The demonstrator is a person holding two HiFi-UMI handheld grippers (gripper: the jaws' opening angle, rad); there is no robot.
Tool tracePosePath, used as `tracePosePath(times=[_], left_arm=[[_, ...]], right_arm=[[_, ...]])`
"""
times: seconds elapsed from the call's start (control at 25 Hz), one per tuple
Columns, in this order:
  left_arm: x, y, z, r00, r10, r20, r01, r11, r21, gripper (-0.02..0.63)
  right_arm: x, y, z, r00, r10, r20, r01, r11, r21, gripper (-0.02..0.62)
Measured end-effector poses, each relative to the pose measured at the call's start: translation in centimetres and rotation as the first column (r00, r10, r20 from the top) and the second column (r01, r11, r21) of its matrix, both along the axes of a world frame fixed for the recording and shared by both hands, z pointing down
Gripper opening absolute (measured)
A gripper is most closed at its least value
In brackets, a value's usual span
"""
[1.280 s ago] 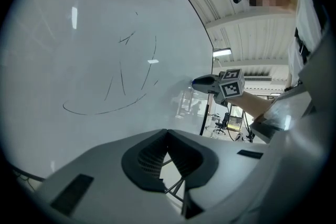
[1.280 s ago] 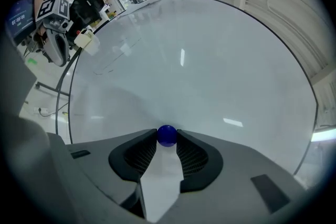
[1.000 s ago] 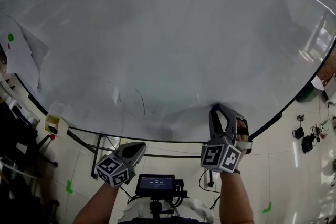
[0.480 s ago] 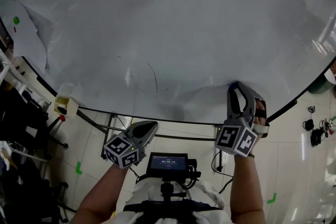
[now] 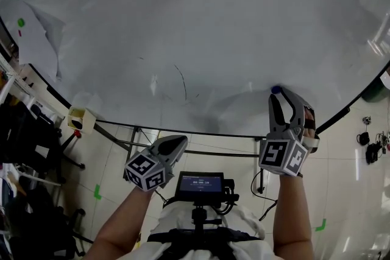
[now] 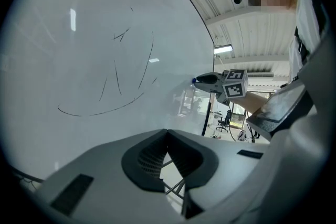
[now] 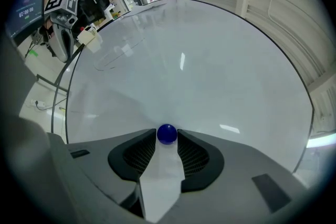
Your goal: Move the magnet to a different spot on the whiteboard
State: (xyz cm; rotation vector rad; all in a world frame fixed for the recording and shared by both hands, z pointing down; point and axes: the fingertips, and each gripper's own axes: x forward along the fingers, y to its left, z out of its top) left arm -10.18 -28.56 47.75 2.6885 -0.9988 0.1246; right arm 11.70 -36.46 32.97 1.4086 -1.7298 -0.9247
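Right tool (image 5: pixel 278 95) reaches up from 5 o'clock on a straight forearm (image 5: pixel 291 210), its tips against the whiteboard (image 5: pixel 195 21) near the lower edge. Its jaws are opening, with the small blue magnet (image 7: pixel 167 134) between the tips, sitting on the board. Whether the pads touch it is hard to tell. In the head view the magnet is only a dot, and the hand (image 5: pixel 306 125) is mostly hidden behind the marker cube (image 5: pixel 281 157). Left tool (image 6: pixel 167 132), clenched and empty, hangs at 7 o'clock below the board's edge, pointing toward faint pen lines (image 6: pixel 121 76).
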Motion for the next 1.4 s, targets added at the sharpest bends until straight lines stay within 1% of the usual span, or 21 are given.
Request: tracePosePath(times=[0.2, 0.28, 0.36, 0.44, 0.52, 0.68, 0.76, 0.92, 1.08, 1.16, 1.28, 1.32, 1.4], left_arm=[[0.3, 0.6, 0.2, 1.000, 0.009, 0.004, -0.009, 1.000, -0.012, 0.009], [0.2, 0.9, 0.3, 1.000, 0.010, 0.006, -0.010, 1.000, -0.016, 0.009], [0.0, 1.2, 0.4, 1.000, 0.013, 0.007, -0.013, 1.000, -0.019, 0.009], [-0.3, 1.7, 0.5, 1.000, 0.017, 0.009, -0.017, 1.000, -0.025, 0.009], [-0.6, 2.2, 0.5, 1.000, 0.021, 0.011, -0.021, 0.999, -0.030, 0.009], [-1.2, 3.4, 0.0, 0.999, 0.040, 0.013, -0.039, 0.999, -0.026, 0.009], [-1.5, 4.2, -0.3, 0.999, 0.051, 0.012, -0.051, 0.998, -0.022, 0.009], [-2.5, 6.0, -0.5, 0.998, 0.068, 0.004, -0.068, 0.997, -0.024, 0.009], [-3.0, 8.5, -0.5, 0.996, 0.093, -0.003, -0.093, 0.995, -0.021, 0.009], [-3.4, 9.7, -0.5, 0.995, 0.100, -0.006, -0.100, 0.995, -0.020, 0.009], [-4.2, 11.6, -0.4, 0.995, 0.103, -0.011, -0.103, 0.994, -0.020, 0.009], [-4.5, 12.3, -0.3, 0.995, 0.104, -0.013, -0.104, 0.994, -0.021, 0.009], [-4.8, 13.7, -0.1, 0.994, 0.109, -0.015, -0.109, 0.994, -0.024, 0.009]], right_arm=[[0.4, 1.0, -0.1, 0.998, -0.018, 0.054, 0.018, 1.000, -0.001, 0.163], [0.4, 1.5, 0.0, 0.993, -0.044, 0.107, 0.044, 0.999, -0.001, 0.163], [0.2, 2.2, 0.0, 0.981, -0.073, 0.180, 0.074, 0.997, 0.002, 0.163], [-0.1, 3.2, -0.1, 0.956, -0.092, 0.279, 0.095, 0.995, 0.002, 0.152], [-0.3, 4.3, 0.0, 0.924, -0.100, 0.369, 0.111, 0.994, -0.007, 0.109], [-0.5, 6.5, 0.6, 0.880, -0.095, 0.465, 0.123, 0.992, -0.032, 0.056], [-0.9, 7.7, 1.1, 0.854, -0.090, 0.512, 0.134, 0.990, -0.049, 0.051], [-1.9, 10.7, 2.5, 0.773, -0.076, 0.629, 0.179, 0.979, -0.101, 0.042], [-2.7, 14.0, 4.4, 0.691, -0.052, 0.721, 0.222, 0.964, -0.144, 0.035], [-3.8, 15.7, 5.2, 0.634, -0.043, 0.772, 0.257, 0.953, -0.158, 0.035], [-5.8, 18.5, 7.1, 0.516, -0.019, 0.856, 0.326, 0.929, -0.176, 0.035], [-6.5, 19.6, 7.9, 0.482, -0.008, 0.876, 0.347, 0.920, -0.183, 0.035], [-7.8, 21.7, 9.5, 0.438, 0.011, 0.899, 0.384, 0.902, -0.198, 0.035]])
